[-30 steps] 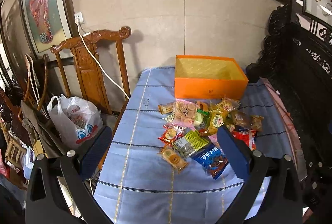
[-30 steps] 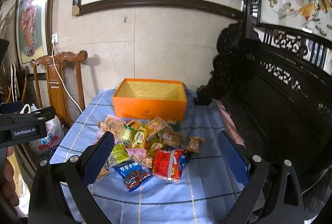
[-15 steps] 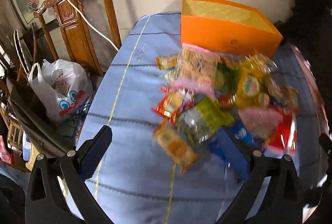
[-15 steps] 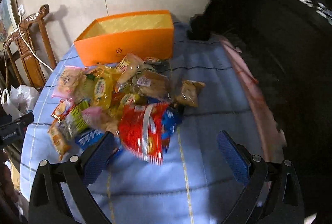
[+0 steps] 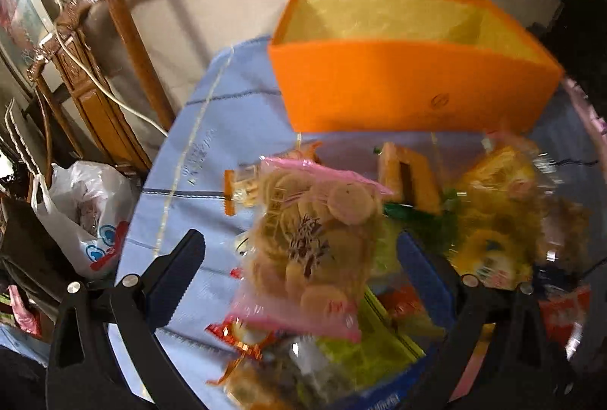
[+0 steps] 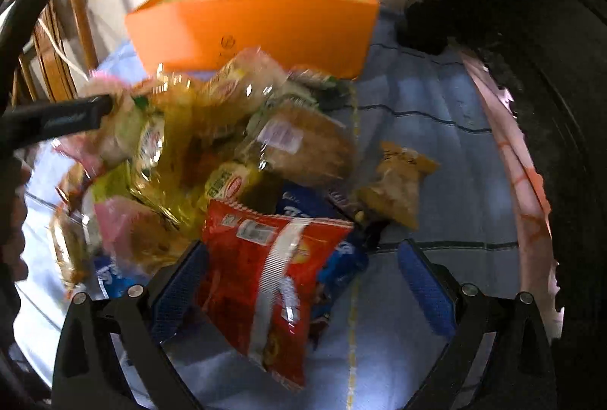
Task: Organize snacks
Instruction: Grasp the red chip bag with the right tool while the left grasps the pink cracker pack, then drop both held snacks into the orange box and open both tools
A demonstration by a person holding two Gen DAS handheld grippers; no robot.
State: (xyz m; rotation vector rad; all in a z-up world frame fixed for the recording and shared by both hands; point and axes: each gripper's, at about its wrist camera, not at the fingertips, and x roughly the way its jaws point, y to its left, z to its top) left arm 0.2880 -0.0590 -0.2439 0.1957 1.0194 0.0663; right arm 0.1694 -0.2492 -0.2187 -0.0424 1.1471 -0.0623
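**Both grippers low over the snack pile in front of the orange box**

Here, everything sits relative to the orange box (image 5: pixel 413 91), which stands open-topped at the far side of the table (image 5: pixel 197 159) with its yellow lining showing. Far to the left of the box, beyond the table edge, a carved wooden chair (image 5: pixel 95 87) stands against the wall with a white cable draped over it, and a white plastic bag (image 5: pixel 91 216) slumps below it.

Directly in front of the box lies the snack pile. In the left wrist view, the left gripper (image 5: pixel 299 269) is down over the pile's left part, its fingers spread wide on either side of a pink-edged bag of round crackers (image 5: pixel 315 250); whether they touch the bag cannot be told through the blur. A yellow packet (image 5: pixel 493 220) lies to the right of the crackers, nearer the box's right end.

In the right wrist view, the right gripper (image 6: pixel 299 281) is in front of the box's right half, fingers wide apart, with a red chip bag (image 6: pixel 269 281) lying between them, close against the left finger and clear of the right one. A clear-wrapped brown bun (image 6: pixel 307 144) lies between the chip bag and the box, and a small tan packet (image 6: pixel 398 182) rests apart on the blue cloth, to the right of the pile.
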